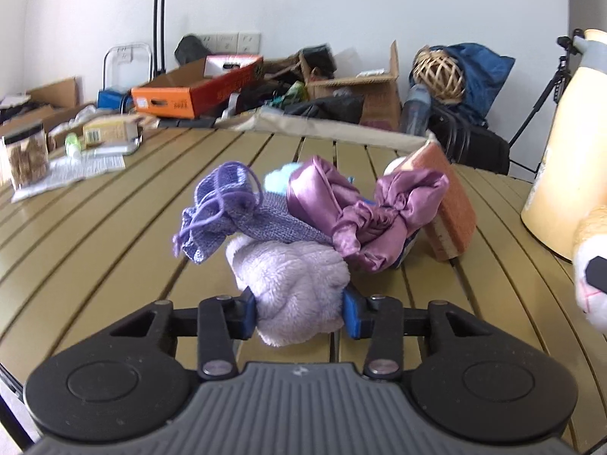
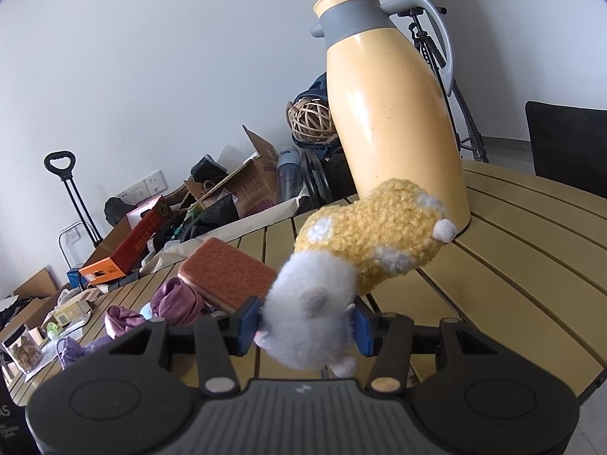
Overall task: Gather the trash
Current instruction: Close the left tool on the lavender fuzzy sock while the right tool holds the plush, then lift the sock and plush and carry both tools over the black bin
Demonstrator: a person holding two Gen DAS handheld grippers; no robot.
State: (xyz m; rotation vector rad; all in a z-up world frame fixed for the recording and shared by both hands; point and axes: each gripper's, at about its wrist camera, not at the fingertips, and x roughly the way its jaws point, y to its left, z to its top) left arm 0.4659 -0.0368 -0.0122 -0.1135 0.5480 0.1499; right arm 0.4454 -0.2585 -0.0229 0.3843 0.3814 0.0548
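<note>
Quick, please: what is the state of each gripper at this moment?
Left gripper: closed on the lilac fluffy cloth.
Right gripper: closed on the yellow and white plush toy.

Left gripper [image 1: 299, 313] and right gripper [image 2: 306, 328]: black linkage arms with silver pivot pins, blue pads at the fingertips, ribbed grey housing behind, flanked by round black discs.

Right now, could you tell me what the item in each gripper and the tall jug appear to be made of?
Left gripper: lilac plush item, soft fleece by its fuzzy nap. Right gripper: yellow-and-white plush toy, curly pile fabric. Yellow jug: smooth glossy shell, plastic or painted metal; grey collar probably plastic.
</note>
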